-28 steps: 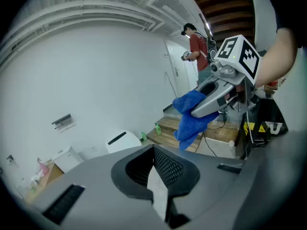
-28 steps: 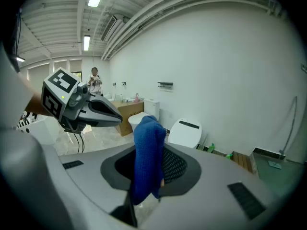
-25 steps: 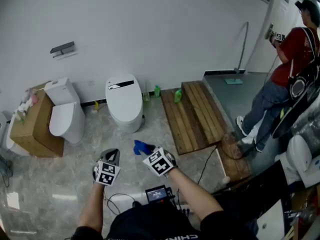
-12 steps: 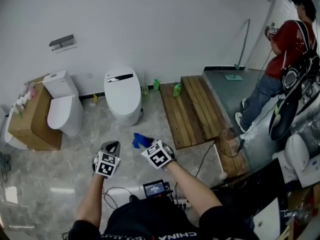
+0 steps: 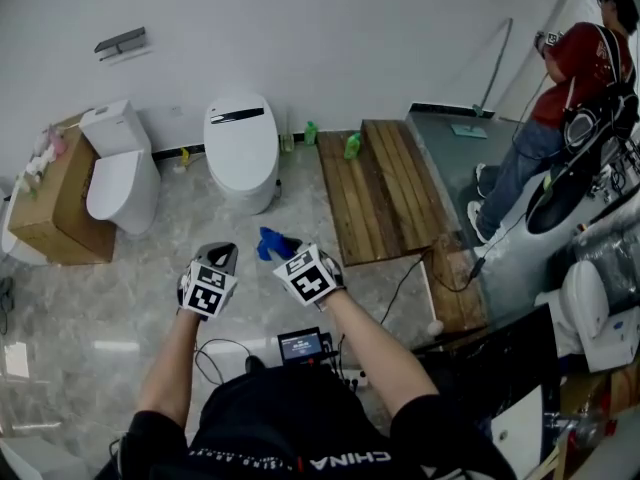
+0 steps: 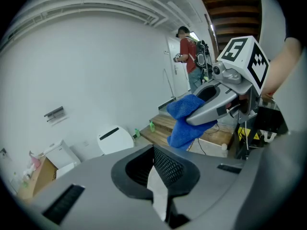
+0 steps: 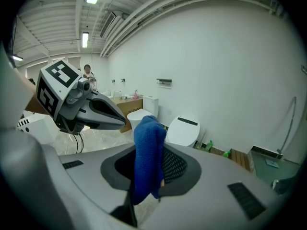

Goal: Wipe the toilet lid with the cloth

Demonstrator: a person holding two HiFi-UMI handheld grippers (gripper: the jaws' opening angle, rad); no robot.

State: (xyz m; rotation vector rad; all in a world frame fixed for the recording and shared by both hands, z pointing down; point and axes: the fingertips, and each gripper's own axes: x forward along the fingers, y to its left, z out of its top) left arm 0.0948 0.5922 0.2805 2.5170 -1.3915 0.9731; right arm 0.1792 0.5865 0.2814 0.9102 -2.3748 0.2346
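Observation:
The white toilet with its closed lid (image 5: 240, 143) stands against the far wall, ahead of both grippers and apart from them. In the right gripper view the lid (image 7: 184, 130) shows beyond the jaws. My right gripper (image 5: 280, 250) is shut on a blue cloth (image 5: 270, 243), which hangs bunched between its pads (image 7: 147, 157). My left gripper (image 5: 222, 258) is beside it on the left, shut with nothing in it (image 6: 157, 169). From the left gripper view the cloth (image 6: 184, 121) dangles from the right gripper (image 6: 216, 99), and the lid (image 6: 115, 139) lies far off.
A second white toilet (image 5: 118, 183) and a cardboard box (image 5: 45, 203) stand at the left. Wooden pallets (image 5: 385, 188) and green bottles (image 5: 352, 146) lie right of the toilet. Cables (image 5: 420, 268) cross the floor. A person (image 5: 560, 98) stands at the far right.
In the head view both grippers, the cloth and the toilets now sit higher in the picture. The left gripper has shifted a little. The person at the right has moved further away.

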